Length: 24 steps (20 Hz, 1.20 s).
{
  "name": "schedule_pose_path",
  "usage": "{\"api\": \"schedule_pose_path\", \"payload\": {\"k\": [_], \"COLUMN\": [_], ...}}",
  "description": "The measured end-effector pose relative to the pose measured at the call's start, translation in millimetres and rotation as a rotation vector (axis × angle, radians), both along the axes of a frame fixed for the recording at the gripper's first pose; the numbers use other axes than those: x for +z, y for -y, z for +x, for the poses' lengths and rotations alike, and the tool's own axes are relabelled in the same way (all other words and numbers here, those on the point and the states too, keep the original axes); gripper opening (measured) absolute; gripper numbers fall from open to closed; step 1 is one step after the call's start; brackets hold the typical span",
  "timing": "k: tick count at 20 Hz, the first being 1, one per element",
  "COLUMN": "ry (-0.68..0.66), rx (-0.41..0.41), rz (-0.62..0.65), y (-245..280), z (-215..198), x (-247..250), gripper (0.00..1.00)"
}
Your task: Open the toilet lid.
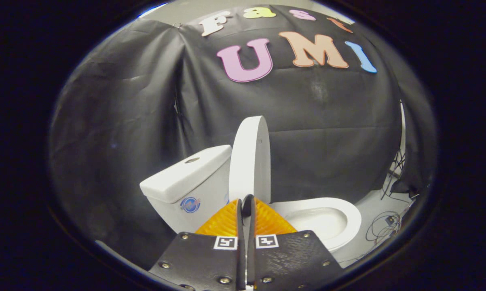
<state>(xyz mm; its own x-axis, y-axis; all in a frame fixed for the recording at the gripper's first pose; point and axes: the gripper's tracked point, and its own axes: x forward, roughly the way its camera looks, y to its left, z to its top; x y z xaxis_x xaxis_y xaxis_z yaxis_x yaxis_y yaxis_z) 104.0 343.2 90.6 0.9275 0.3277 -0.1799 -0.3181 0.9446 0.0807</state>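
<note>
Gripper jaws pressed together, level, just before upright toilet lid.

Toilet lid: white, rounded at the top, plain surface; I see it raised, standing upright on edge, leaning back by the tank; its lower end sits just beyond my fingertips, partly hidden behind them.
Toilet bowl: white, oval, uncovered; I can see the rim and the pale inner basin, to the right of the lid and ahead of my fingers.
Tank: white, boxy, flat cover with a round button on top; round sticker on its near face; it stands left of the lid, close against it.
</note>
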Motion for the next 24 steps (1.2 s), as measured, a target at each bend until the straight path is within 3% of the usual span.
{"api": "schedule_pose_path", "payload": {"k": [5, 24], "ry": [0.058, 0.061], "rx": [0.009, 0.119], "rz": [-0.005, 0.086], "y": [-20.1, -58.2], "z": [-1.1, -5.8], "x": [0.2, -3.8], "gripper": [0.03, 0.05]}}
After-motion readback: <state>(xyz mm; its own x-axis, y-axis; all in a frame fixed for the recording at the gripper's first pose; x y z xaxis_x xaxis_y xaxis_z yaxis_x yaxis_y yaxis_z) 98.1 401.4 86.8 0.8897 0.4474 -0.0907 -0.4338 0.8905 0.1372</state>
